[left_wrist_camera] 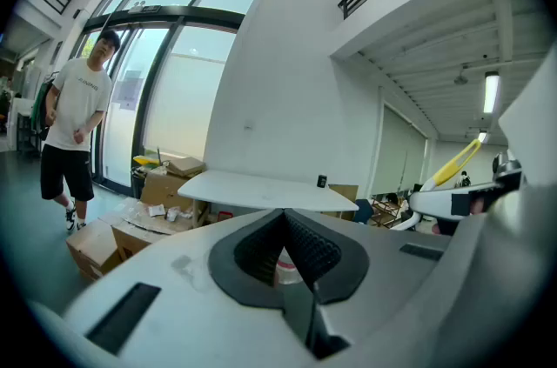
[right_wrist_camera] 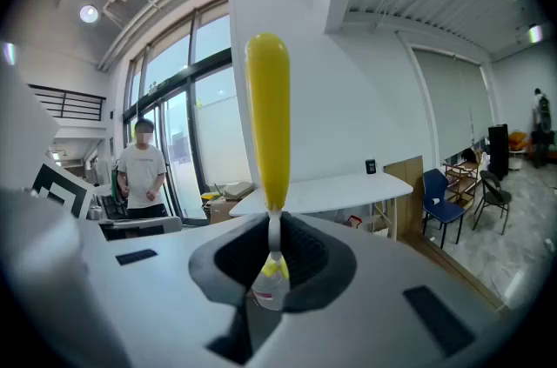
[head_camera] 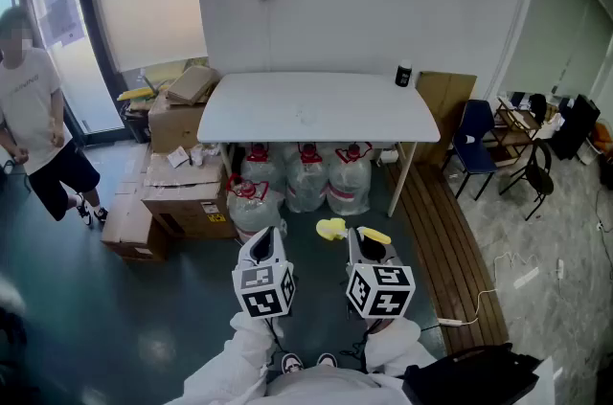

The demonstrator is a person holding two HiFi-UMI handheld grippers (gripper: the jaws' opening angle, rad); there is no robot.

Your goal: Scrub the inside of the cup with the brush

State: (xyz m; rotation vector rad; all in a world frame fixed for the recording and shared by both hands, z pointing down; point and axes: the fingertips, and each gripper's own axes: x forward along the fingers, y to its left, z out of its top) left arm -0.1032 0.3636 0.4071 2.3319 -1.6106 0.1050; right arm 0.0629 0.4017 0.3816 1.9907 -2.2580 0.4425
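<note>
A: Starting left: pale grey left gripper (left_wrist_camera: 284, 223), clenched tight, nothing between the pads.

B: Then the pale grey right gripper (right_wrist_camera: 273, 229), clamped on the long yellow plastic brush (right_wrist_camera: 268, 118), sticking up past the fingertips. Far beyond both sets of fingertips, the small black cup (head_camera: 403, 75), upright on the white table (head_camera: 316, 106).

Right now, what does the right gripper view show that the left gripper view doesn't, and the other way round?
Only the right gripper view: the right tongs shut on the thin neck of the yellow brush, seen head-on. Only the left gripper view: the left tongs shut with nothing between them, and the brush seen from the side at the right edge. Both: the white table, the dark cup on it, and the person by the windows.
</note>
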